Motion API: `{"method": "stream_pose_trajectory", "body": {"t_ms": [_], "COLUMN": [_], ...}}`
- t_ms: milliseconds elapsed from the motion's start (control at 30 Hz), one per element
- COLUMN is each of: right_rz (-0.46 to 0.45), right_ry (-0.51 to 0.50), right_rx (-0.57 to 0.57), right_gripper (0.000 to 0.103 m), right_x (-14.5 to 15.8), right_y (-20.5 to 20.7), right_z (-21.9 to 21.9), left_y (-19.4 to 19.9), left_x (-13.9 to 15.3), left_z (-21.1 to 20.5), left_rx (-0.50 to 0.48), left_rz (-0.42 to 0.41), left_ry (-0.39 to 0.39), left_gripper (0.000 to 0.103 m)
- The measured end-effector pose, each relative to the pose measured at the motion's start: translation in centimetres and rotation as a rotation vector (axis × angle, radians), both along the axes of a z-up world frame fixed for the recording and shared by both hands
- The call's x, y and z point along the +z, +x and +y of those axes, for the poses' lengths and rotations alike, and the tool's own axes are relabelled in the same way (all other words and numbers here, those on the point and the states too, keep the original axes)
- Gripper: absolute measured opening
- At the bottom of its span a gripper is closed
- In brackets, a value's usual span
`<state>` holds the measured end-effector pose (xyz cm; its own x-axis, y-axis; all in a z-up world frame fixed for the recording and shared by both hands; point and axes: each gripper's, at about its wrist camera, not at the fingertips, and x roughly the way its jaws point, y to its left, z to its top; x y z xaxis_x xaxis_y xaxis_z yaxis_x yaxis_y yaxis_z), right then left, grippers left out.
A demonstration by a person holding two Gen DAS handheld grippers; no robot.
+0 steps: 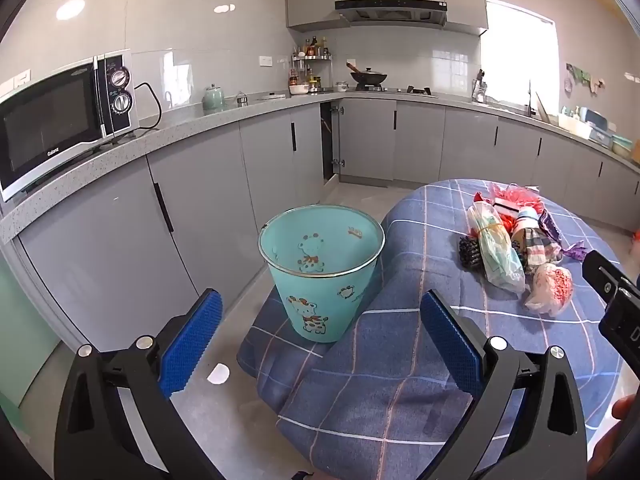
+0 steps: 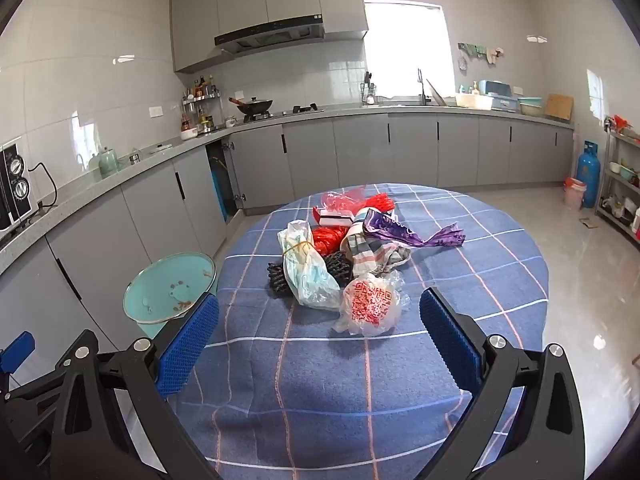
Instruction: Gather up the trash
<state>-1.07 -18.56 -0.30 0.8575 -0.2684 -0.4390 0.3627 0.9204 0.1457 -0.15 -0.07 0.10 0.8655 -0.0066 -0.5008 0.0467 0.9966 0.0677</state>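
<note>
Trash heap (image 2: 344,256), lying mid-bench on the blue checked cloth (image 2: 460,320): bags, wrappers, a red net, a dark mesh piece, all touching or overlapping. Nearest item to the right claw (image 2: 319,350) is the clear bag w/ red print (image 2: 370,306), sitting straight ahead of it and just beyond the fingertips, roughly centred btw. the two blue pads. It is a rounded lump, no clear long axis. Beside it, to its left in the right wrist view, the pale bag tied w/ a rubber band (image 2: 306,268) is lying lengthwise, long axis running away from the claw and leaning slightly left, knotted end pointing far.

Right claw is standing fully open, nothing btw. the pads, tilting downward toward the heap. Left claw (image 1: 320,354) is likewise wide open and empty, facing the teal bin (image 1: 320,268), which is standing upright at the bench's left edge, mouth up, no trash visible inside.

Judgement: right hand is nearer the heap; left is nearer the bin. The printed bag looks like the likeliest first pick.
</note>
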Motion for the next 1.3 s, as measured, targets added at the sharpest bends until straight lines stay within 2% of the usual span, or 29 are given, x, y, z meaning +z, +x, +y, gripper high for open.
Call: {"method": "stream_pose_trajectory", "body": {"t_ms": [67, 100, 267, 1300], "right_rz": [-0.003, -0.003, -0.002, 0.011], "right_ry": [-0.003, -0.002, -0.006, 0.001], "right_rx": [0.001, 0.002, -0.001, 0.006], "right_gripper": [0.099, 0.099, 0.099, 0.099], "right_x": [0.02, 0.01, 0.05, 0.00], "right_y": [-0.06, -0.08, -0.23, 0.04], "right_z": [-0.01, -0.03, -0.11, 0.03], "left_y": [-0.31, -0.82, -0.53, -0.44], "left_x": [0.16, -0.04, 0.27, -0.04], "left_z": [-0.32, 0.12, -0.07, -0.23], "left_rx": [-0.003, 0.004, 0.003, -0.004], "left_rz": [-0.013, -0.025, 0.021, 0.028], "left_ry": [0.008, -0.013, -0.009, -0.018], "left_gripper": [0.097, 0.097, 0.097, 0.097]}}
